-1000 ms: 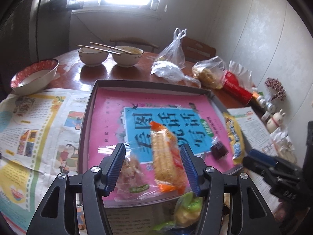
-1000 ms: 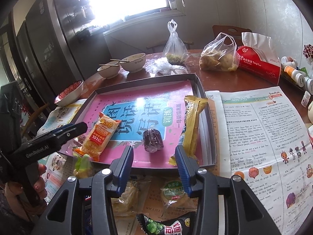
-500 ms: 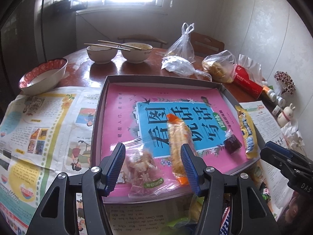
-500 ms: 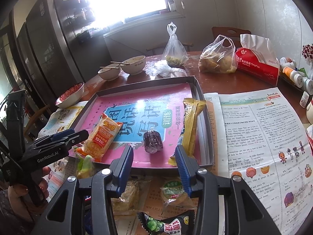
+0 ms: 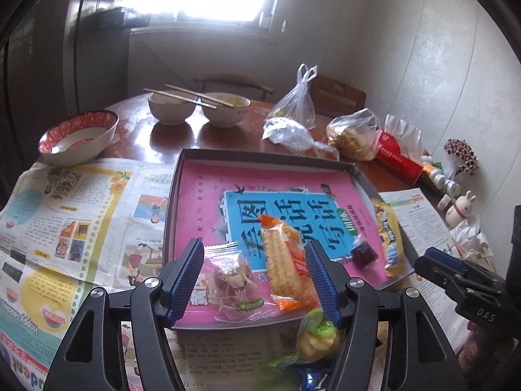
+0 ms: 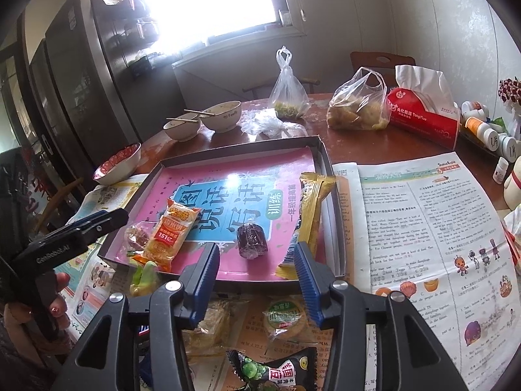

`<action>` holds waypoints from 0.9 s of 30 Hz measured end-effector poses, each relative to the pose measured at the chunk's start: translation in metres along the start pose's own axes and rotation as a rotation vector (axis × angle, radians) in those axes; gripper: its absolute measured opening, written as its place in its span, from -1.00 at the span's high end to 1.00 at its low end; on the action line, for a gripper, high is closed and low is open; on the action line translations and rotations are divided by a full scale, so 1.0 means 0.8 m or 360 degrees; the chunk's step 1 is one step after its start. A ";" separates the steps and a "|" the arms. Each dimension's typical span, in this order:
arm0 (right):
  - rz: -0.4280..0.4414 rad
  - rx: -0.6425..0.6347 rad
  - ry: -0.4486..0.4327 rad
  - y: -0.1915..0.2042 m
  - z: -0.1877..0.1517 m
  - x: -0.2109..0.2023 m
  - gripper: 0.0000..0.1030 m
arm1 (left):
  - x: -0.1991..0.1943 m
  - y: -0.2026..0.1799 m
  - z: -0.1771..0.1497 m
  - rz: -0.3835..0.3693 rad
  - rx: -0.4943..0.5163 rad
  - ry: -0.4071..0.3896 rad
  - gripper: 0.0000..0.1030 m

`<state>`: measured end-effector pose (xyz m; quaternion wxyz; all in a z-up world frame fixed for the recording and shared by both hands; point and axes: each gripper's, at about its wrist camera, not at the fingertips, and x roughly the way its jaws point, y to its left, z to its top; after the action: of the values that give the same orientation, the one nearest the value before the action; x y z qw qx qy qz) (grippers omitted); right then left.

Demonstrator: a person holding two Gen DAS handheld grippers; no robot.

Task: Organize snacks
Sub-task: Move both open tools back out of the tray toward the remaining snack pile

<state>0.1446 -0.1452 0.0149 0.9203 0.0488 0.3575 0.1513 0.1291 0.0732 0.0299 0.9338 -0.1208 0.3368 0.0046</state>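
Note:
A shallow grey tray (image 5: 176, 192) (image 6: 320, 159) lined with a pink book holds an orange cracker pack (image 5: 286, 267) (image 6: 171, 233), a clear pink candy bag (image 5: 232, 288), a dark round sweet (image 5: 363, 252) (image 6: 252, 239) and a long yellow bar (image 5: 387, 234) (image 6: 307, 218). My left gripper (image 5: 255, 280) is open and empty, over the tray's near edge above the candy bag and cracker pack. My right gripper (image 6: 257, 280) is open and empty at the tray's front edge. Loose snacks lie in front of the tray: a green-yellow pack (image 5: 317, 335) (image 6: 141, 282), a round green-label cake (image 6: 285, 319), a black pea pack (image 6: 276, 371).
Newspapers (image 5: 65, 228) (image 6: 423, 228) flank the tray. Behind stand a red-rimmed bowl (image 5: 78, 137), two bowls with chopsticks (image 5: 198, 109), plastic bags (image 6: 358, 107), a red tissue pack (image 6: 423, 114) and small bottles (image 6: 482, 127) by the wall.
The left gripper has drawn back toward the tray's near edge and shifted right; the candy bag and cracker pack lie still. The right gripper has barely moved.

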 end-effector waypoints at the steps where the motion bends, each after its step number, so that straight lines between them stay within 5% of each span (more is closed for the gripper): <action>1: -0.0002 -0.0001 -0.0004 0.000 0.000 -0.001 0.03 | -0.002 0.000 0.000 -0.0007 -0.0003 -0.0005 -0.30; 27: 0.0016 -0.0066 -0.0090 0.013 -0.002 -0.040 -0.35 | -0.055 -0.032 -0.007 -0.0192 0.0081 -0.0054 -0.47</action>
<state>0.1187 -0.1450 0.0360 0.9301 0.0357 0.3278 0.1619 0.0941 0.0504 0.0589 0.9407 -0.1170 0.3130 -0.0583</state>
